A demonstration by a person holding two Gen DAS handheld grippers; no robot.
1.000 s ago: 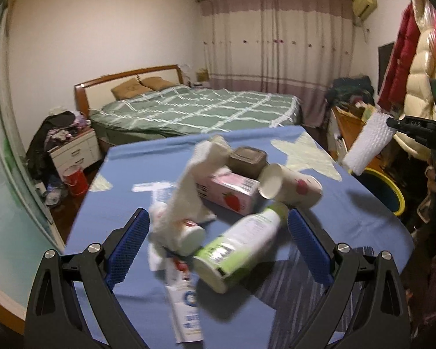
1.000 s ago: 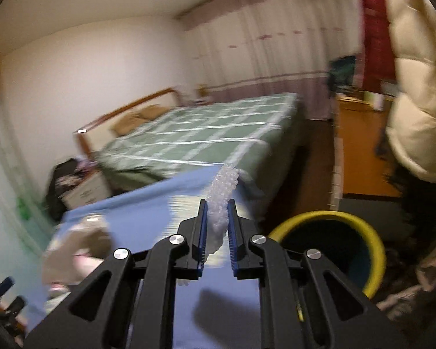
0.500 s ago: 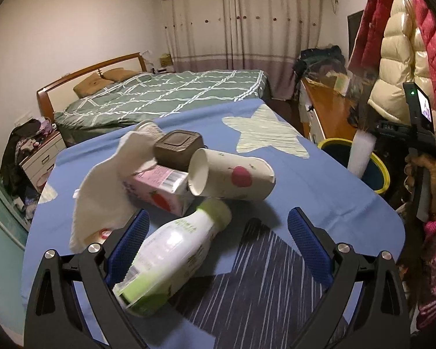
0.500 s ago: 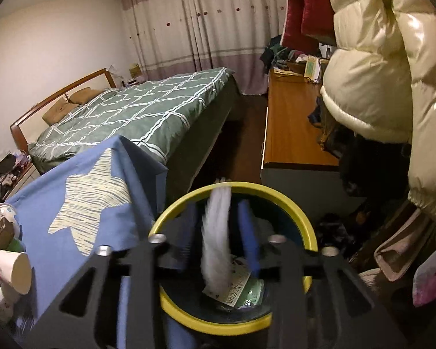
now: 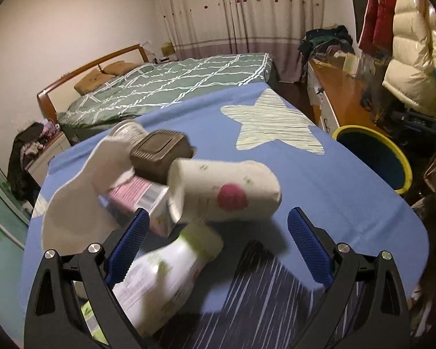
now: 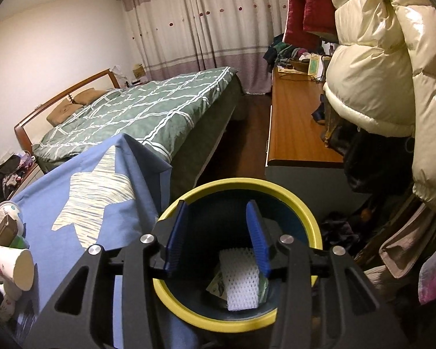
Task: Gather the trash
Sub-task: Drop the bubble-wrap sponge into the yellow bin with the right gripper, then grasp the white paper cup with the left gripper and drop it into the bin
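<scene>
With the right gripper (image 6: pixel 216 234) opening empty over the bin (image 6: pixel 311 224), the left gripper (image 5: pixel 216 247) spreads wide around a paper cup (image 5: pixel 223 193) atop the table's trash pile, light, crushable, best pinched gently mid-body.

We see our two handheld grippers. The left gripper (image 5: pixel 216 240) fills the frame's lower edge: black triangular-cutout arms, silver screw heads, blue textured finger pads (image 5: pixel 308 247). The right gripper (image 6: pixel 219 240), lower centre, matches: black frame, silver screws, blue ribbed pads (image 6: pixel 175 238).
</scene>
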